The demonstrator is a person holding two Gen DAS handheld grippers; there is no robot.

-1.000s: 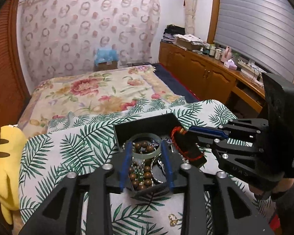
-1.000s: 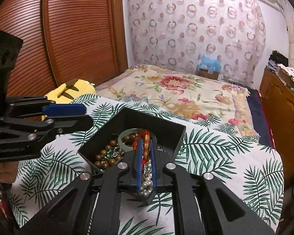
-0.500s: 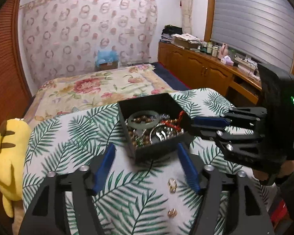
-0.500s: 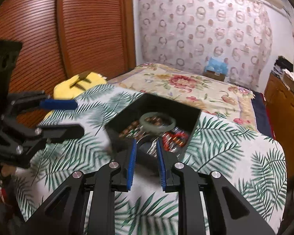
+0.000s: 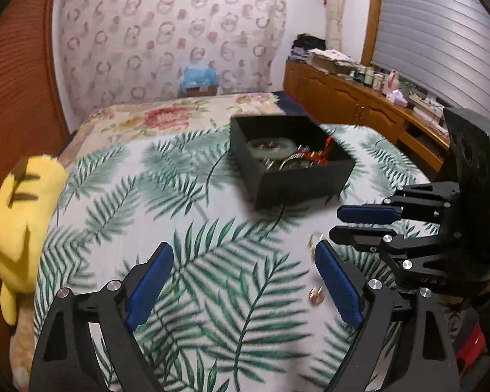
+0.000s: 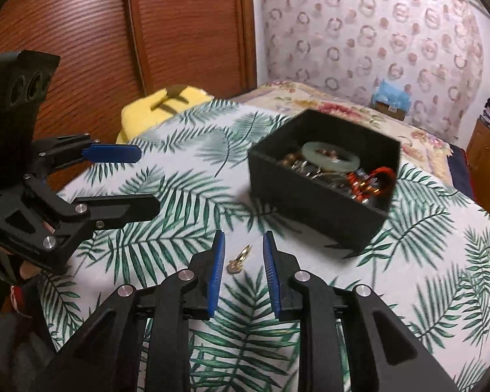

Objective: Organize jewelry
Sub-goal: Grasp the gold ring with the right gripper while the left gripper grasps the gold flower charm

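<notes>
A black open box (image 5: 290, 163) (image 6: 323, 176) on the palm-leaf cloth holds a pale green bangle (image 6: 330, 160), brown beads, pearls and a red cord bracelet (image 6: 375, 179). Two small gold earrings lie on the cloth: one (image 5: 316, 294) near my left gripper's right finger, another (image 5: 314, 239) farther on. My left gripper (image 5: 245, 254) is wide open and empty, well short of the box. My right gripper (image 6: 243, 240) is open, its fingers on either side of a gold earring (image 6: 240, 258) without touching it.
A yellow plush toy (image 5: 19, 209) (image 6: 161, 107) lies at the cloth's left edge by the wooden wardrobe (image 6: 81, 49). A floral bedspread (image 5: 166, 117) lies behind the box. A wooden sideboard (image 5: 359, 104) with clutter runs along the right wall.
Both grippers have pulled back from the box and opened. The left one let go of the box's contents; the right one released the red bracelet and now frames an earring on the cloth.
</notes>
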